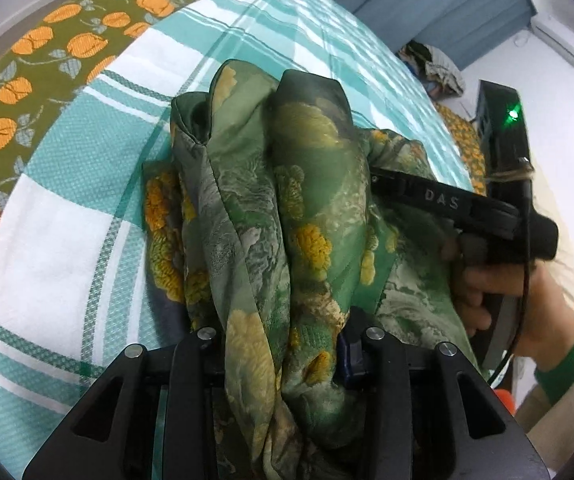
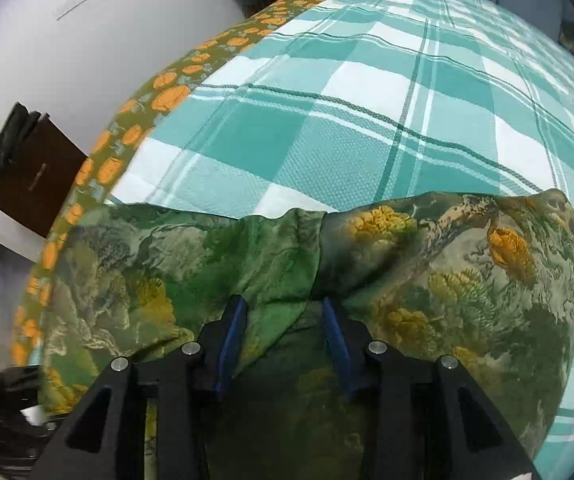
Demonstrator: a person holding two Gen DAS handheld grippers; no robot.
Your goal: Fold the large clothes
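A green garment with yellow flower print (image 1: 287, 208) lies bunched on the teal-and-white checked bed cover (image 1: 67, 240). My left gripper (image 1: 287, 344) is shut on a thick bunch of this cloth, which hides its fingertips. In the left wrist view the right gripper (image 1: 375, 178) reaches into the garment from the right, held by a hand. In the right wrist view the garment (image 2: 447, 264) spreads across the bed cover (image 2: 367, 120). My right gripper (image 2: 283, 312) is open, its blue pads (image 2: 237, 328) pressed into a fold of the cloth between them.
An olive sheet with orange flowers (image 1: 27, 92) borders the cover at the bed's left edge (image 2: 159, 92). A dark wooden cabinet (image 2: 35, 176) stands by the white wall. Blue curtains (image 1: 427, 4) and a clothes pile (image 1: 435, 64) are at the far end.
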